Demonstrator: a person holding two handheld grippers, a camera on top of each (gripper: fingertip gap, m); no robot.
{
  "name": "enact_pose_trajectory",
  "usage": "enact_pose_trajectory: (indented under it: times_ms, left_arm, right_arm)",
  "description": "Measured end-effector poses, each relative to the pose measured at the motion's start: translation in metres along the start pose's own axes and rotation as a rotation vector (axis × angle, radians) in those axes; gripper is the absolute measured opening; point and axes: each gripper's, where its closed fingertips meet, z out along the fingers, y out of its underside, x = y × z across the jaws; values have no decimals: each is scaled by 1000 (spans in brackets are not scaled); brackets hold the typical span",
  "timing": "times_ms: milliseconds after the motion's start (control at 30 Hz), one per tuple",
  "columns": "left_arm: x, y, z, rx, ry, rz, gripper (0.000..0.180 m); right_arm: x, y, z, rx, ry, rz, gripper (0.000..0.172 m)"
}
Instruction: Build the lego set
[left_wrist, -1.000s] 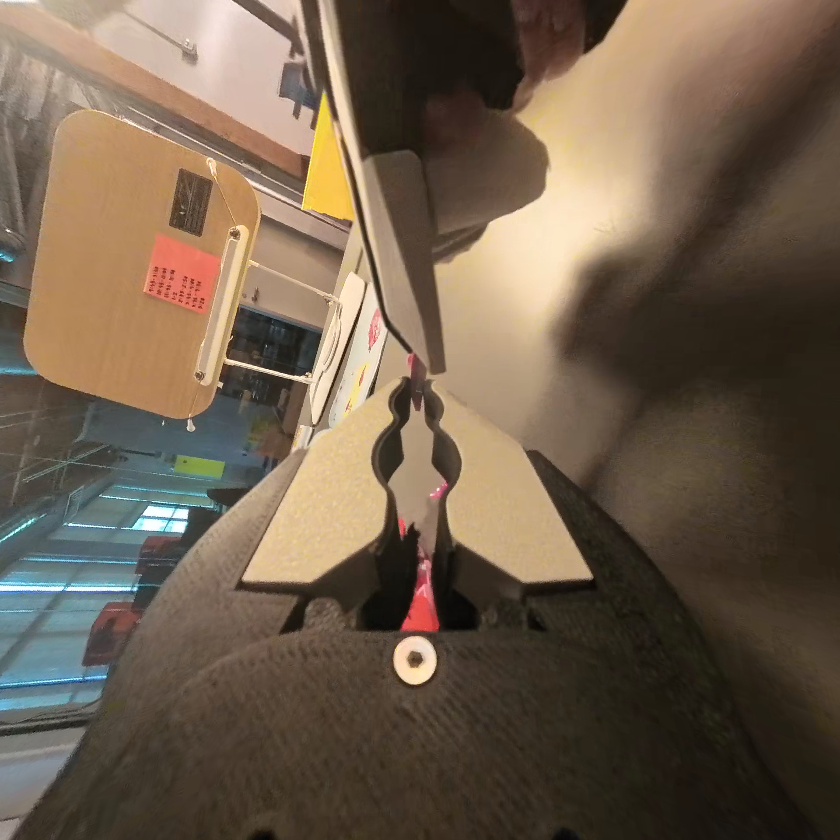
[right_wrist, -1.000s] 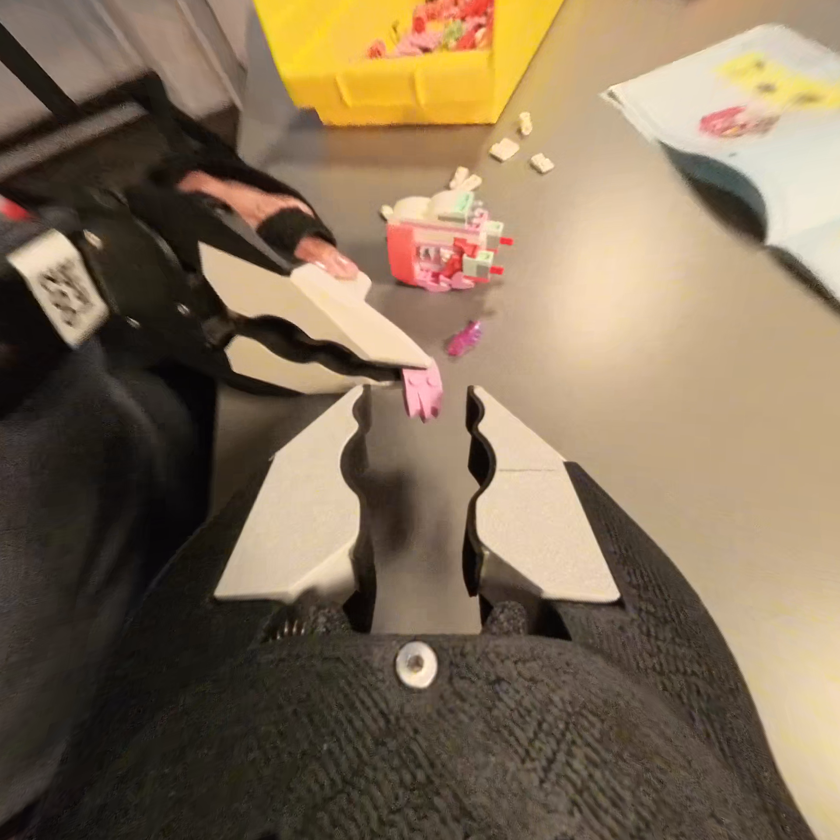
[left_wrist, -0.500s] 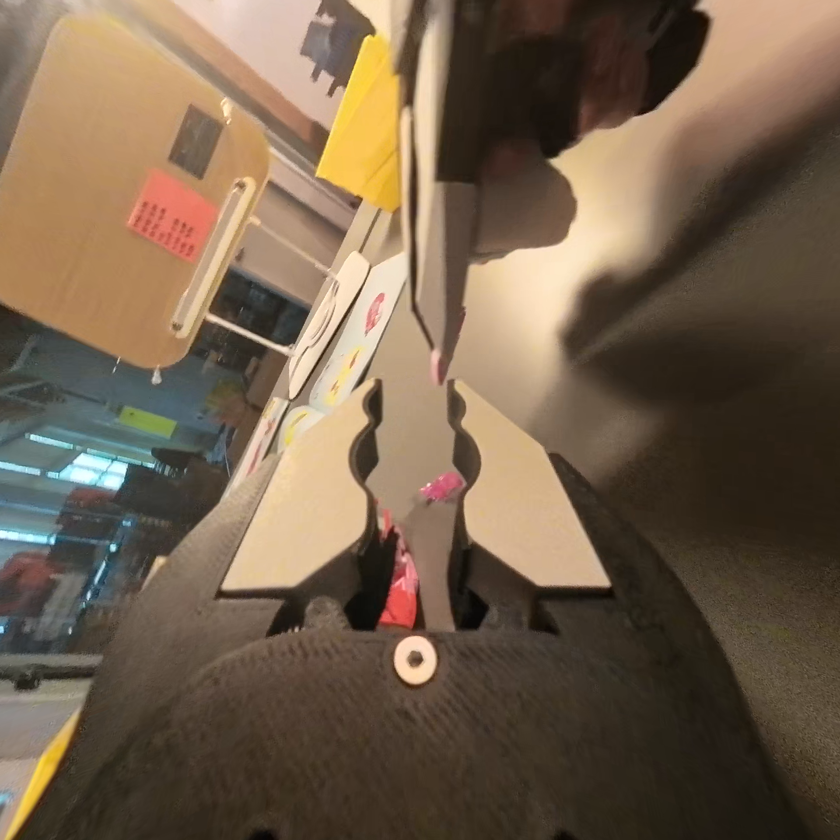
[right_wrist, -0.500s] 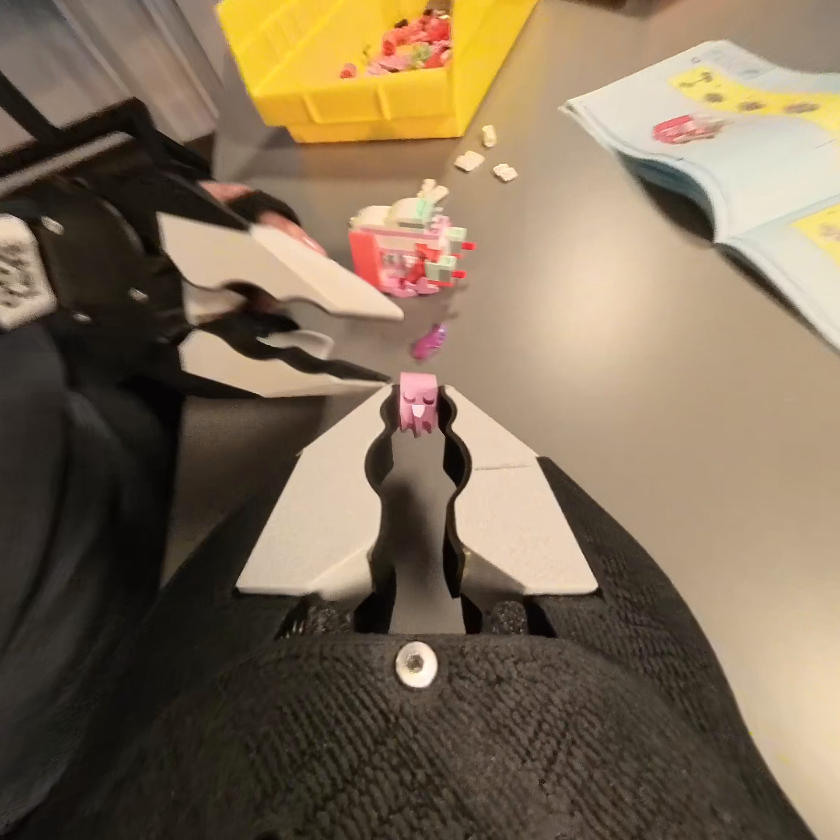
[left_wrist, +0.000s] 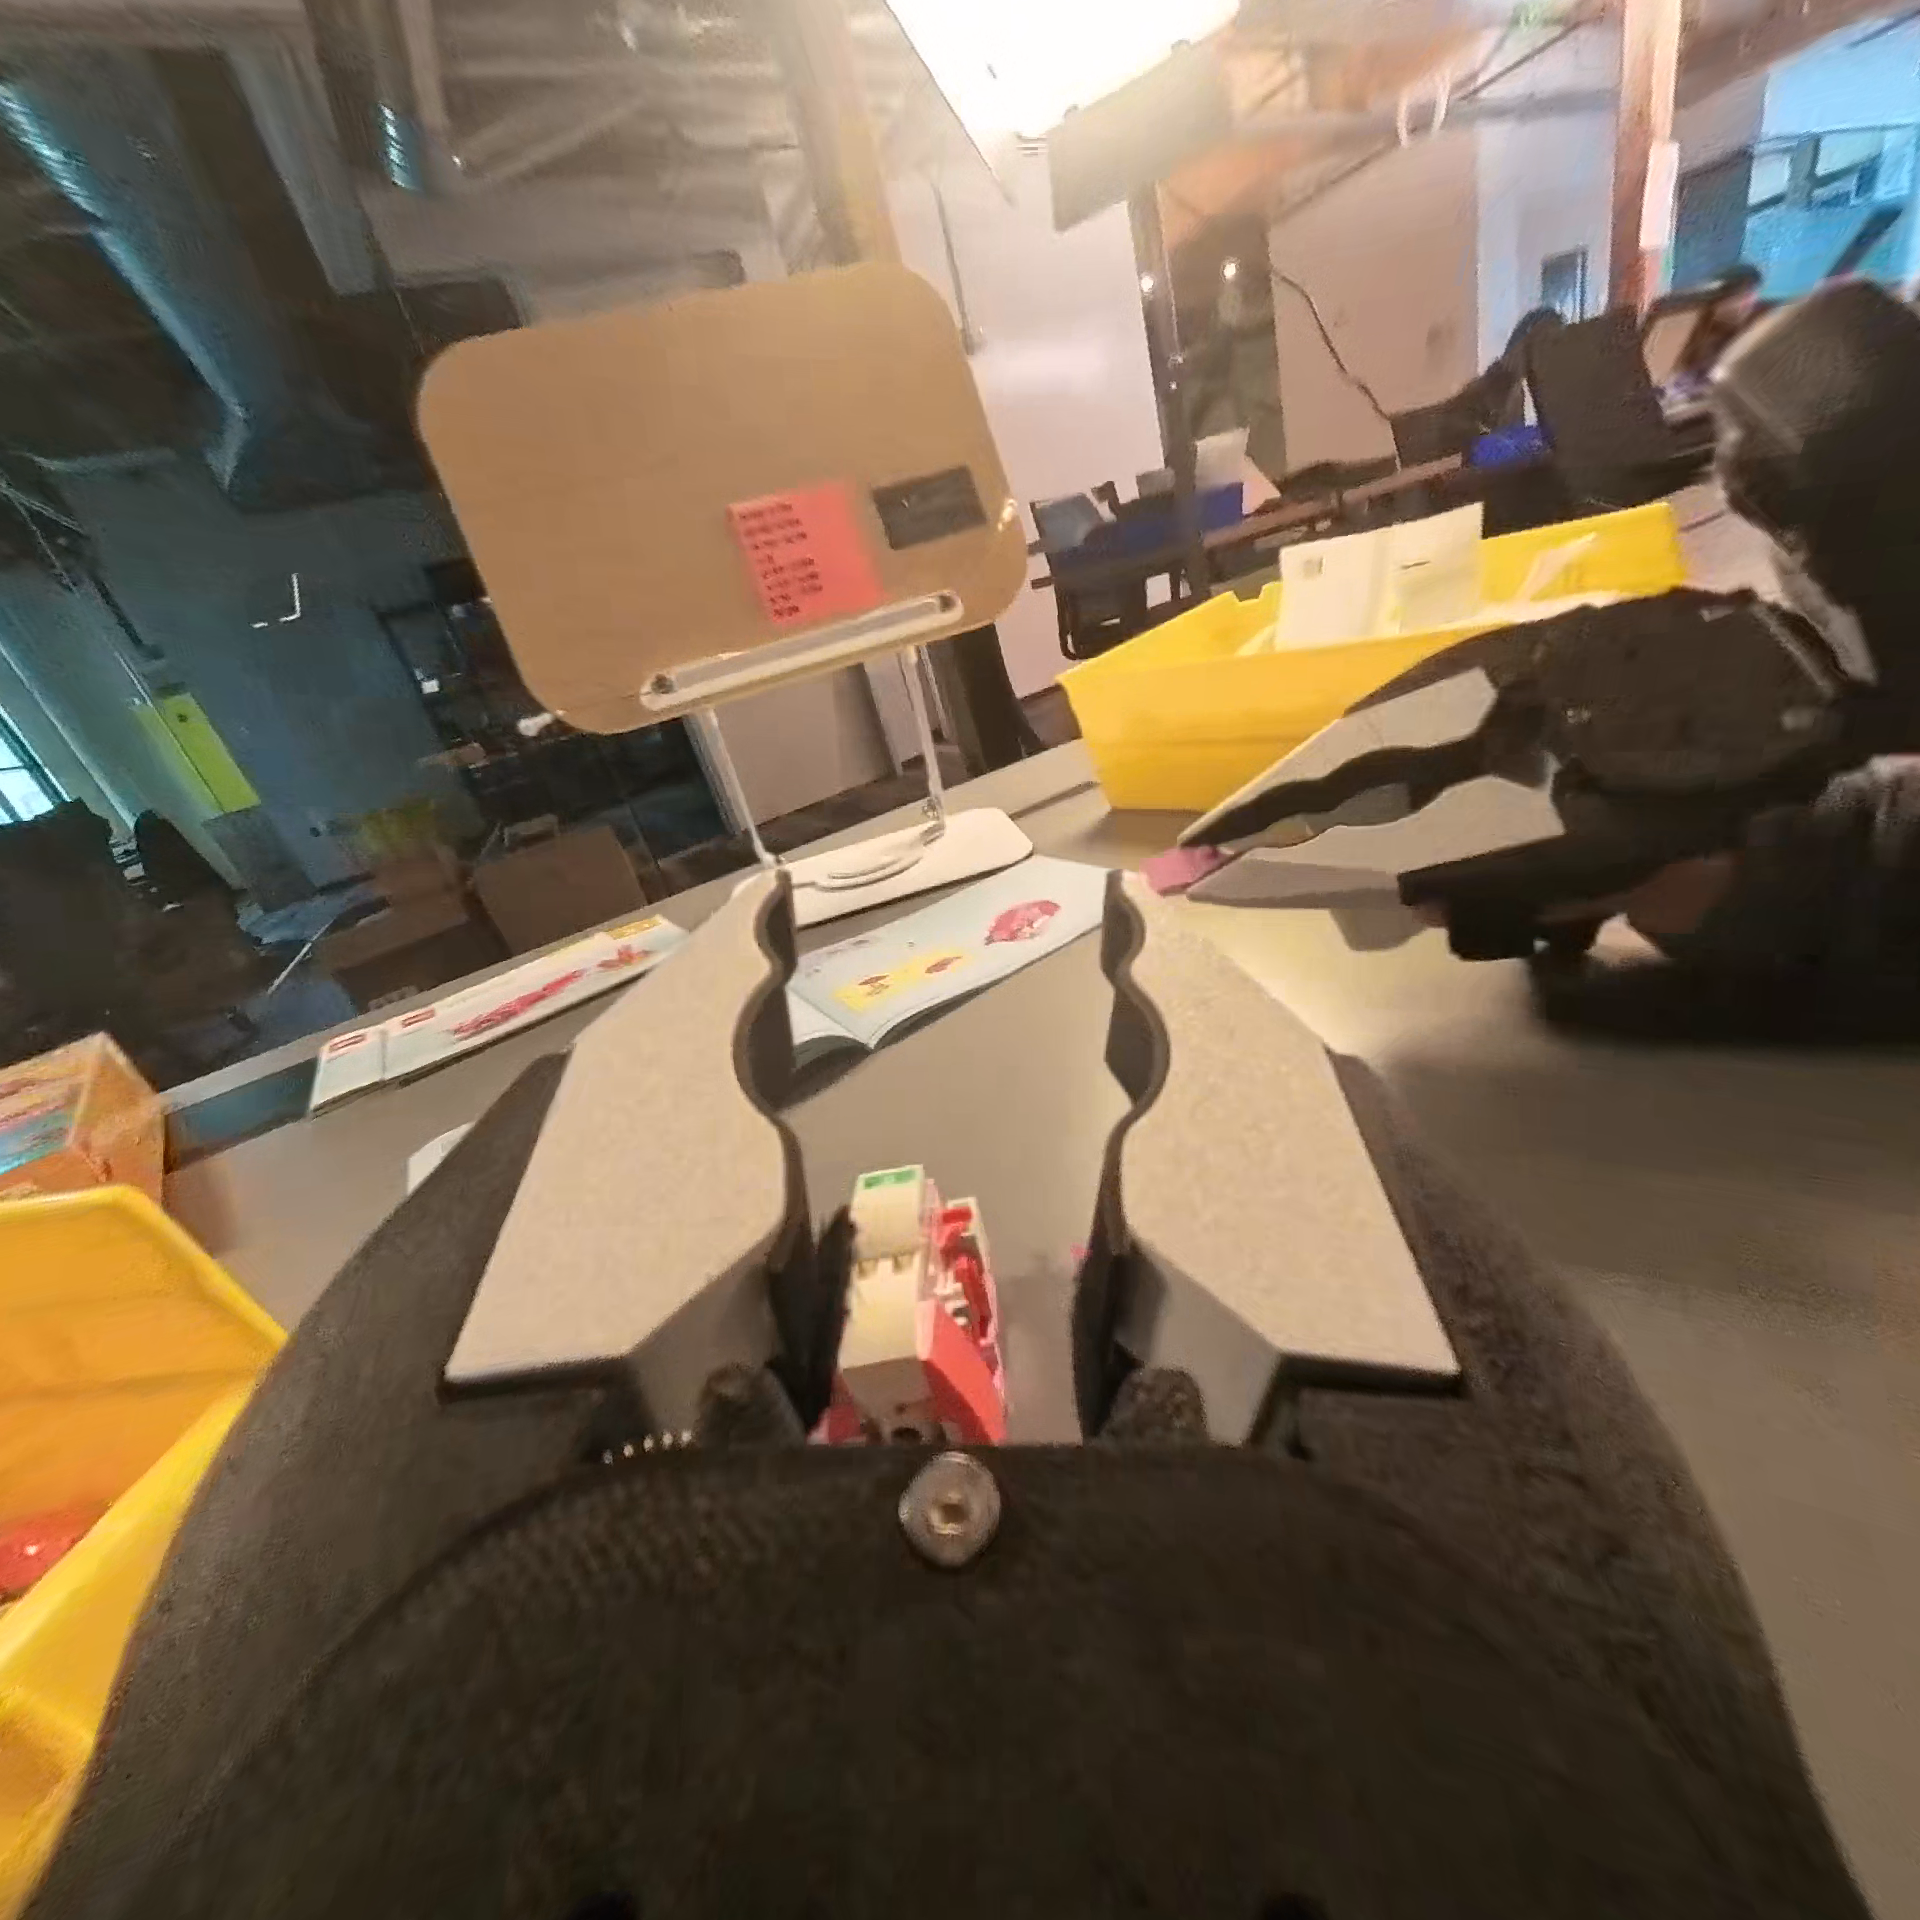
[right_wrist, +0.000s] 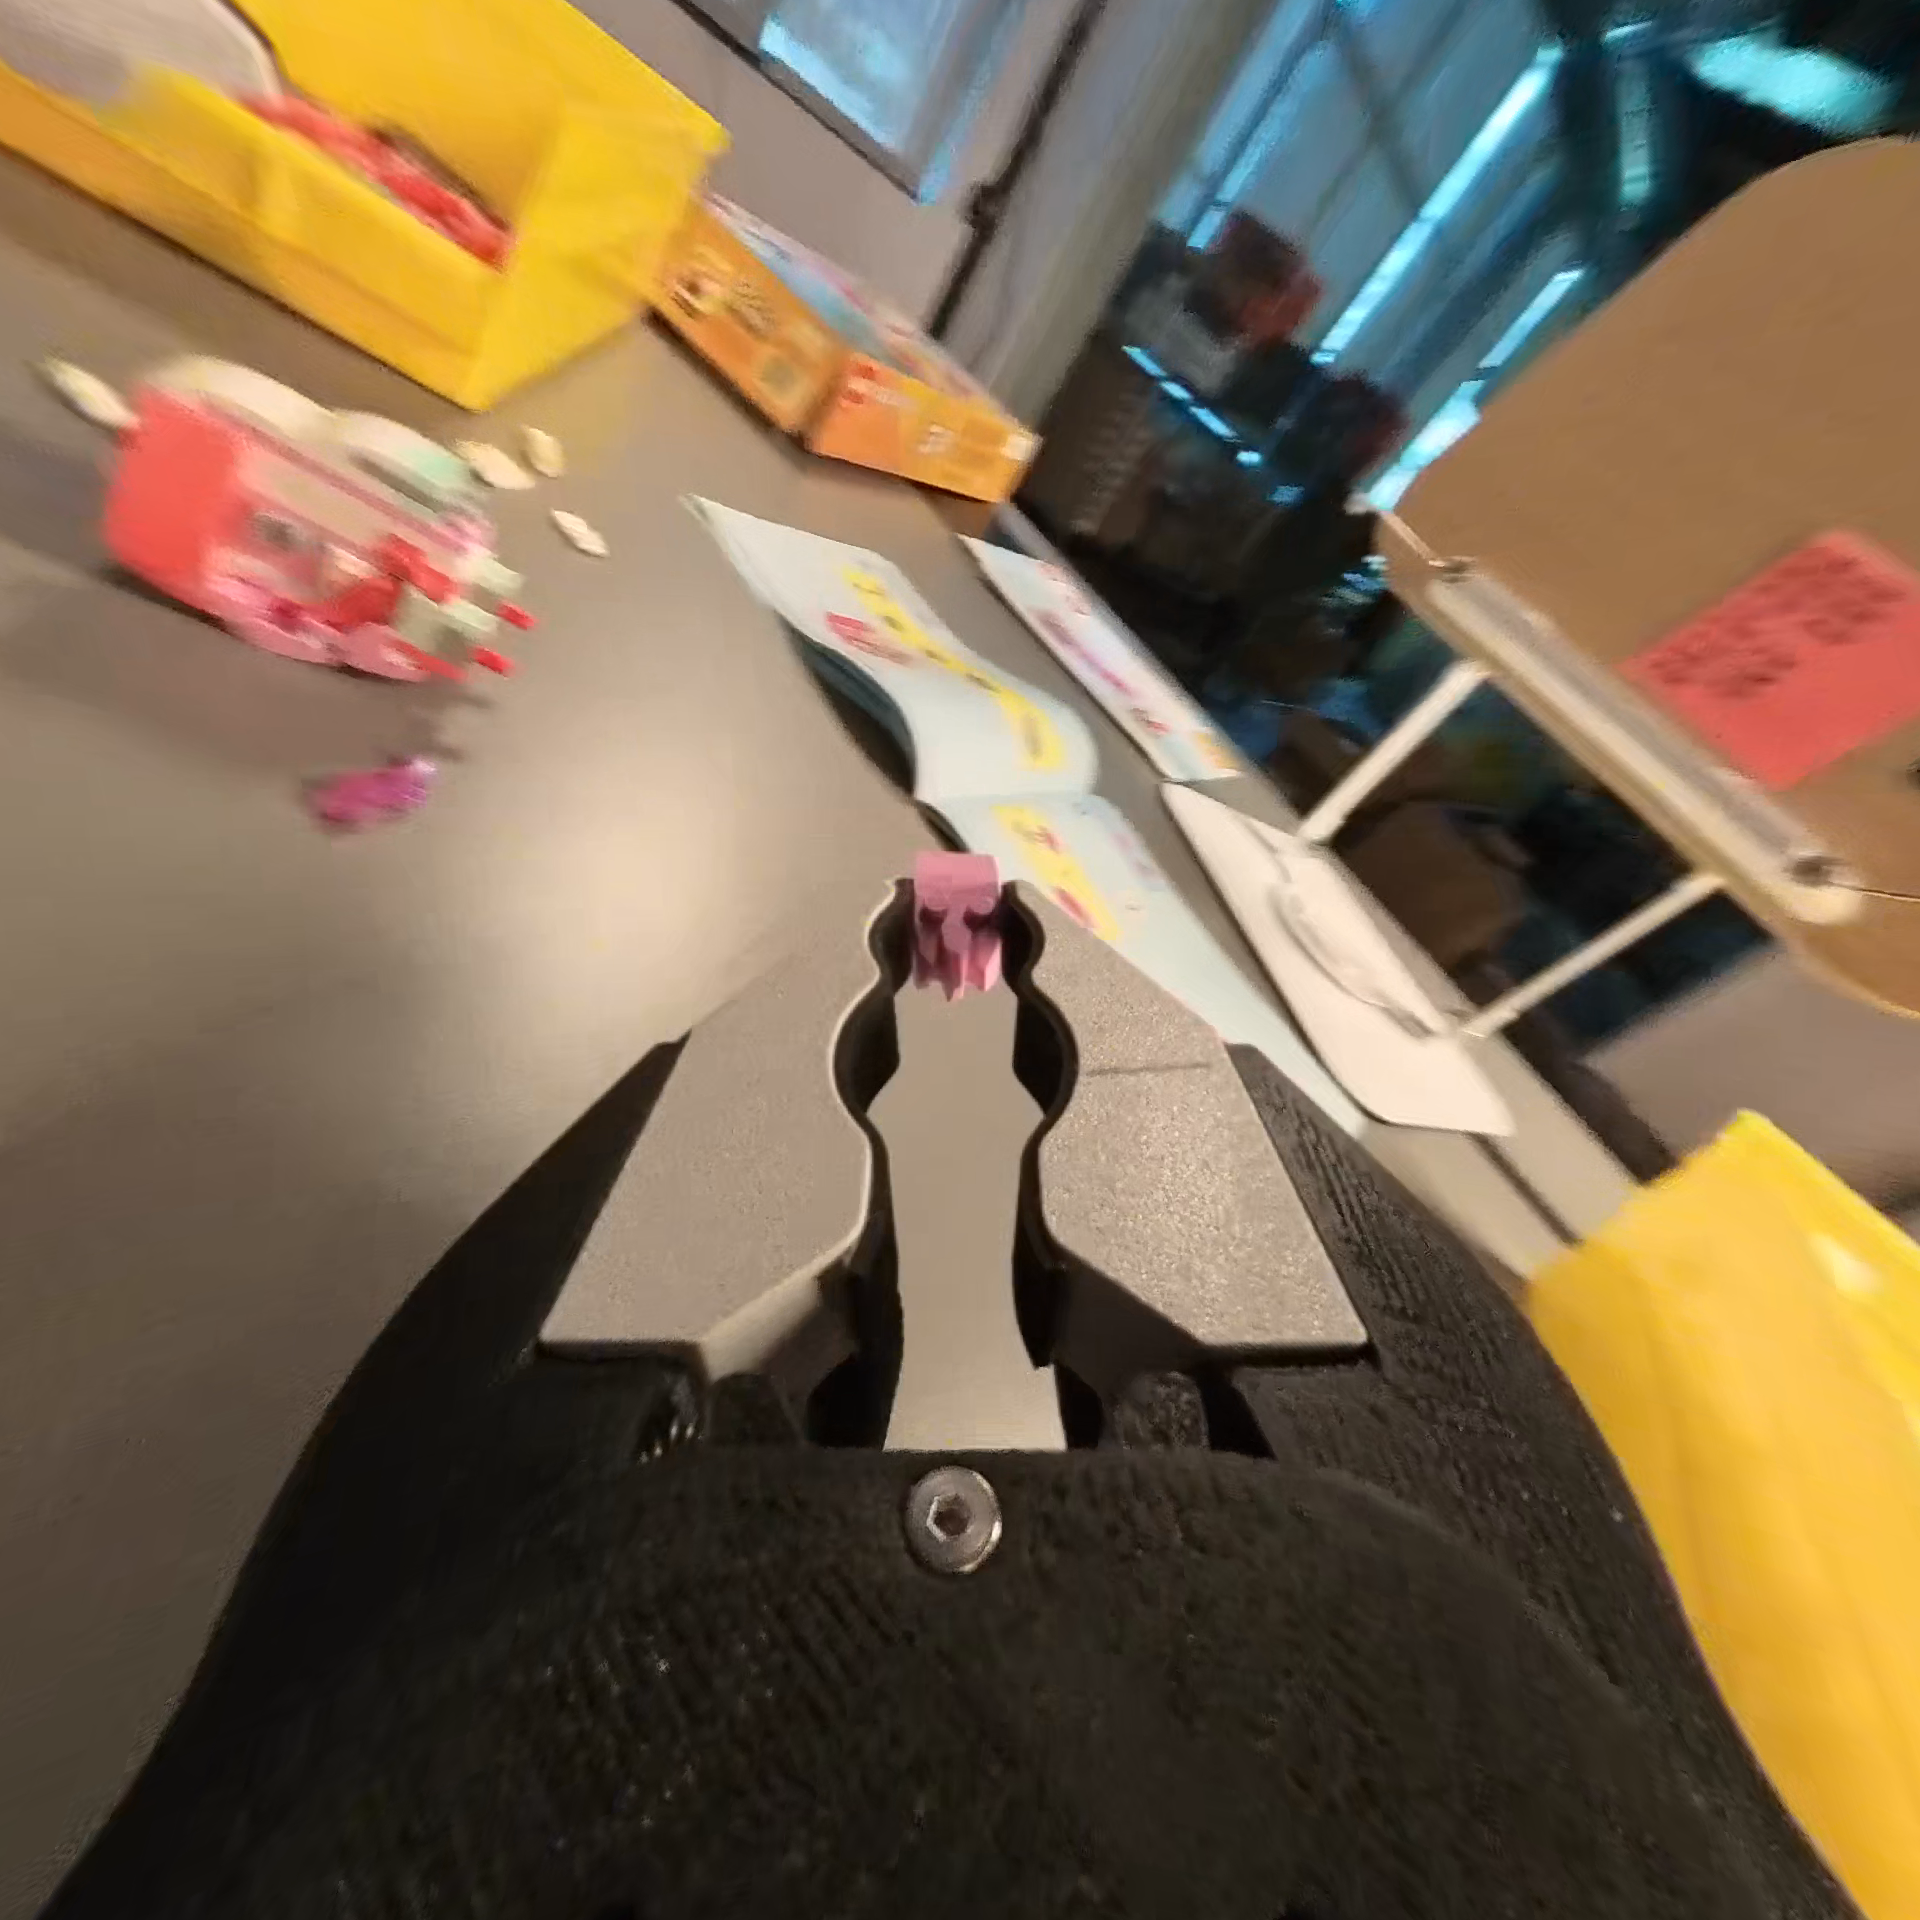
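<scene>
My right gripper (right_wrist: 954, 902) is shut on a small pink brick piece (right_wrist: 954, 940) pinched at its fingertips, above the grey table (right_wrist: 520, 935). The left wrist view shows the same gripper (left_wrist: 1205, 847) at the right with the pink piece (left_wrist: 1184, 868) at its tip. My left gripper (left_wrist: 948, 894) is open wide, with nothing pressed between its pads. A red, white and green brick build (left_wrist: 920, 1320) shows on the table through the gap near the finger bases. The same build (right_wrist: 301, 561) lies at the left in the right wrist view, with a small magenta piece (right_wrist: 374, 792) near it.
An open instruction booklet (right_wrist: 966, 707) and leaflets lie mid-table. A wooden board on a white stand (left_wrist: 717, 488) stands behind them. Yellow bins sit at the left (left_wrist: 94, 1382), the far right (left_wrist: 1195, 707) and far left (right_wrist: 416, 229). Orange boxes (right_wrist: 831, 343) lie beyond. The left gripper's tips are roughly 15 cm from the right gripper's.
My left gripper held the pink piece; my right gripper closed on it, then the left opened wide and let go. Both grippers have since swung apart, the piece staying in the right one.
</scene>
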Motion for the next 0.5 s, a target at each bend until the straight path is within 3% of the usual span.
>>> enact_pose_trajectory:
  times_ms: [167, 500]
  left_arm:
    - [-8, 6, -1, -37, -34, -1, 65]
    - [-28, 17, -5, -72, -56, -95, 70]
  right_arm:
    - [14, 1, -3, -14, 143, -61, 14]
    - [21, -3, -7, 28, 171, -29, 15]
